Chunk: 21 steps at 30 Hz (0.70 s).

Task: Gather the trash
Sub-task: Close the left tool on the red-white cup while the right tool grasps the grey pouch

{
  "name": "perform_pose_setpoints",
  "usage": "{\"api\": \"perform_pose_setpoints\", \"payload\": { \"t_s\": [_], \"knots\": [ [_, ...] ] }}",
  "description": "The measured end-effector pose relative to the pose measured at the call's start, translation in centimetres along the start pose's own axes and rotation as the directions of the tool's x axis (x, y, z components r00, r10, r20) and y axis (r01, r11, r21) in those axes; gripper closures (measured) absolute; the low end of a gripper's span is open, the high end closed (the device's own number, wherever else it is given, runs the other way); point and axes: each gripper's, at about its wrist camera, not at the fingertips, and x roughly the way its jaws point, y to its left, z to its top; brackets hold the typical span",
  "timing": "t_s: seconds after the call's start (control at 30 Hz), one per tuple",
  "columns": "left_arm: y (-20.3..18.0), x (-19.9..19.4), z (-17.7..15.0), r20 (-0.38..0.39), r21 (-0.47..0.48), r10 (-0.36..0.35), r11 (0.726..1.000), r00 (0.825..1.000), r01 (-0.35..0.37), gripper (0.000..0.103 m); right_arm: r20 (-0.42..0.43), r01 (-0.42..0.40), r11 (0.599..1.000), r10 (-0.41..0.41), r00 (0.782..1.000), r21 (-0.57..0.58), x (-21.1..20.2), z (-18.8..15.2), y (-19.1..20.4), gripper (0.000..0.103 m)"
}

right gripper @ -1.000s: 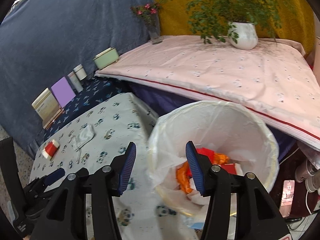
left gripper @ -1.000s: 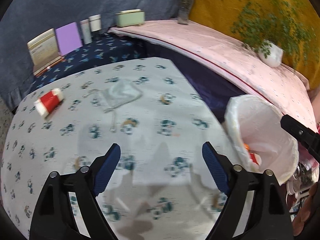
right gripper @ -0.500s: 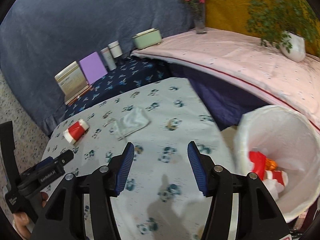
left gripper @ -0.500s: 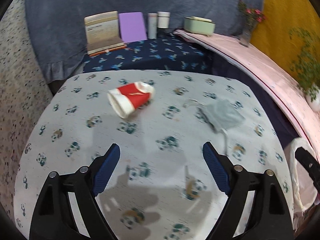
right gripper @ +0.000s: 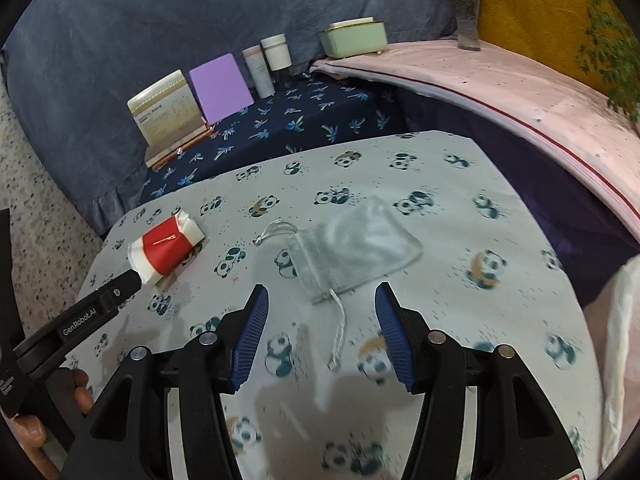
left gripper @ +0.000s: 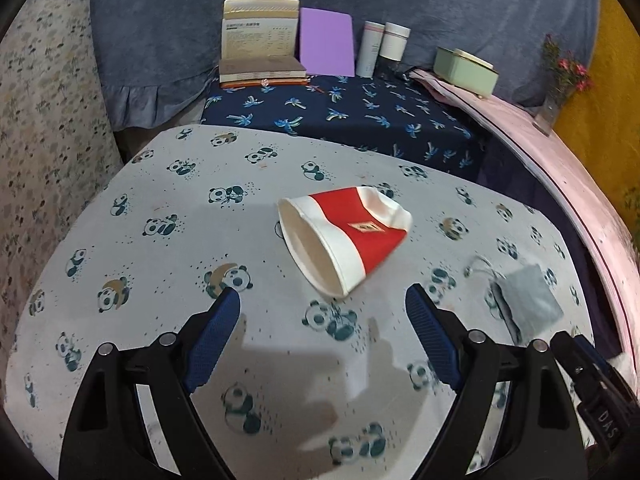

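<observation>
In the left wrist view the left claw [left gripper: 323, 300] stands wide apart with nothing between its blue pads [left gripper: 212, 338]; it hangs over the panda-print bench [left gripper: 160, 256]; a crushed red and white paper cup [left gripper: 346, 236] lies on its side on the bench just ahead of the claw, its open mouth turned toward the camera, touching neither pad; a small grey drawstring pouch [left gripper: 526, 304] lies flat to the right of the cup, near the bench's right edge.

In the right wrist view the right claw [right gripper: 321, 300] is about half open and empty; the grey drawstring pouch [right gripper: 356, 250] lies just ahead of it, and the pouch's cord trails down into the gap between the pads without touching either; the paper cup [right gripper: 166, 248] lies well to the left, with one tip of the left claw [right gripper: 120, 286] right at its rim; whether they touch I cannot tell; the white liner of a trash bin [right gripper: 618, 320] shows at the right edge.
</observation>
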Motion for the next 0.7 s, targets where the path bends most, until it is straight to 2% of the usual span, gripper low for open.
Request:
{"api": "perform_pose_setpoints", "payload": {
  "t_s": [0.17,0.23,0.3,0.33,0.37,0.4,0.47,0.53,0.7],
  "knots": [
    [0.1,1.9,0.5,0.002,-0.030,0.009,1.000,1.000,-0.009,0.024,-0.021,0.007,1.000,-0.007,1.000,-0.009,2.9,0.7,0.4,0.049],
    [-0.1,2.3,0.6,0.001,-0.030,0.000,1.000,1.000,0.000,0.035,-0.033,0.019,1.000,-0.019,0.999,-0.017,4.0,0.9,0.4,0.049],
    [-0.5,2.8,0.6,-0.019,-0.020,-0.011,1.000,1.000,0.010,0.056,-0.058,0.021,1.000,-0.023,0.998,-0.023,5.1,0.8,0.4,0.051],
    [-0.6,2.9,0.5,-0.027,-0.016,-0.019,1.000,0.999,0.019,0.064,-0.065,0.025,0.999,-0.027,0.998,-0.027,5.4,0.8,0.4,0.054],
    [-0.9,3.1,0.4,-0.040,-0.004,-0.024,1.000,0.999,0.024,0.079,-0.062,0.039,0.998,-0.041,0.997,-0.040,5.5,0.6,0.6,0.059],
    [-1.0,3.2,0.3,-0.048,0.007,-0.028,1.000,0.998,0.028,0.086,-0.055,0.058,0.997,-0.061,0.997,-0.059,5.5,0.4,0.7,0.063],
    [-1.7,2.9,-0.2,-0.048,0.043,-0.037,0.998,0.998,0.039,0.094,-0.055,0.076,0.994,-0.081,0.995,-0.083,5.3,0.2,0.8,0.076],
    [-2.3,2.5,-0.6,-0.046,0.072,-0.042,0.996,0.998,0.045,0.096,-0.060,0.078,0.994,-0.083,0.995,-0.082,5.0,0.0,0.5,0.084],
    [-3.2,0.6,-2.1,-0.065,0.106,-0.087,0.990,0.994,0.093,0.096,-0.070,0.068,0.995,-0.074,0.995,-0.074,3.6,-1.0,-0.3,0.090]
  ]
}}
